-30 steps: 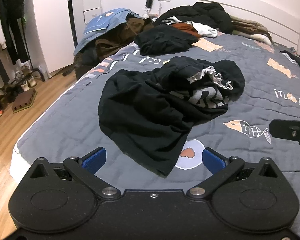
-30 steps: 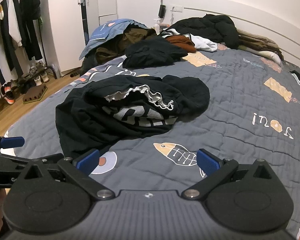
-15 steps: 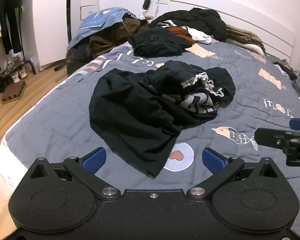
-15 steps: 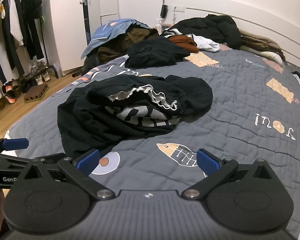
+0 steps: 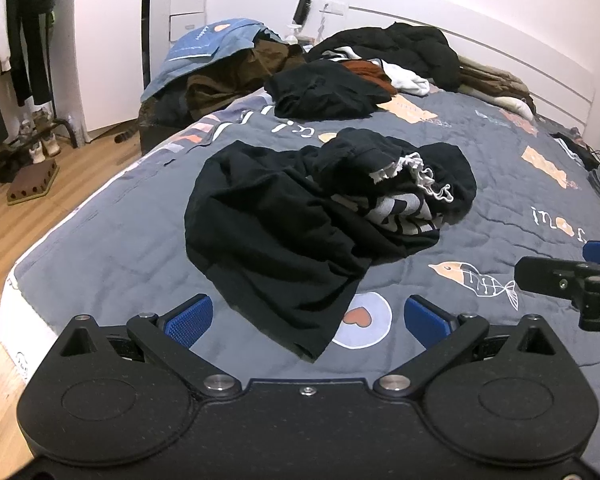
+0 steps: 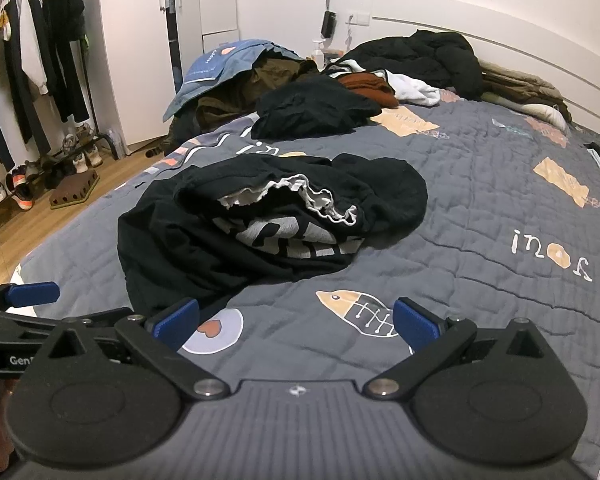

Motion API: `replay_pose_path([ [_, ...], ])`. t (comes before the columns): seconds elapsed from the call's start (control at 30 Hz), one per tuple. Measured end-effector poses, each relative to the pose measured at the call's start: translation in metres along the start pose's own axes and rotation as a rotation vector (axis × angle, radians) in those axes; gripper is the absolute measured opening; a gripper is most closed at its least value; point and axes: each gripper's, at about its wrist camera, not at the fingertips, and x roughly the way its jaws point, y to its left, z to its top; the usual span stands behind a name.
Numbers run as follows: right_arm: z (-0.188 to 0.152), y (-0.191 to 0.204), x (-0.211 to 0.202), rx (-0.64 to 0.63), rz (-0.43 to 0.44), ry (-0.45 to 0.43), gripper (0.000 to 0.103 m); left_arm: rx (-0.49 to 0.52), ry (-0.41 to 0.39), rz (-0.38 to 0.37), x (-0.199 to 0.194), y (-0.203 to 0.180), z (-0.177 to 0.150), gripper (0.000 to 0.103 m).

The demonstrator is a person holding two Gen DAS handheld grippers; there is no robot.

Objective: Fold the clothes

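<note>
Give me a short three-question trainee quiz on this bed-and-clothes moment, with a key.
1. True or false: the left gripper is clamped on the black garment.
2. Which print on the grey quilt lies between the right gripper's fingers in its own view? A) fish B) cat C) star
3. Fill in: the frilly trim showing at the crumpled garment's opening is ____ in colour.

Key: 1 false, both grippers are open and hold nothing; the garment's near corner lies on the quilt between the left fingers. 2 A, the fish. 3 white.
</note>
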Motion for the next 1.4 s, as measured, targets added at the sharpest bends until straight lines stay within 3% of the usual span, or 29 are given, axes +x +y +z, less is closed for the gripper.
replay_pose_path([
  [0.4, 0.002, 0.000, 0.001, 0.003, -0.004, 0.006, 0.103, 0.069, -0.028, 0.046, -0.004, -0.007, 0.000, 0.103],
  [0.67, 0.001, -0.006, 0.005, 0.048, -0.004, 0.007, 0.103, 0.016, -0.014, 0.041, -0.003, 0.002, 0.004, 0.103],
  [1.2, 0.009, -0.009, 0.021, 0.059, 0.028, -0.001, 0.103, 0.074, -0.024, 0.037, -0.002, -0.001, 0.001, 0.103],
  [1.4, 0.015, -0.008, 0.036, 0.024, 0.006, -0.011, 0.103, 0.035, -0.024, 0.008, -0.001, 0.007, 0.002, 0.103],
])
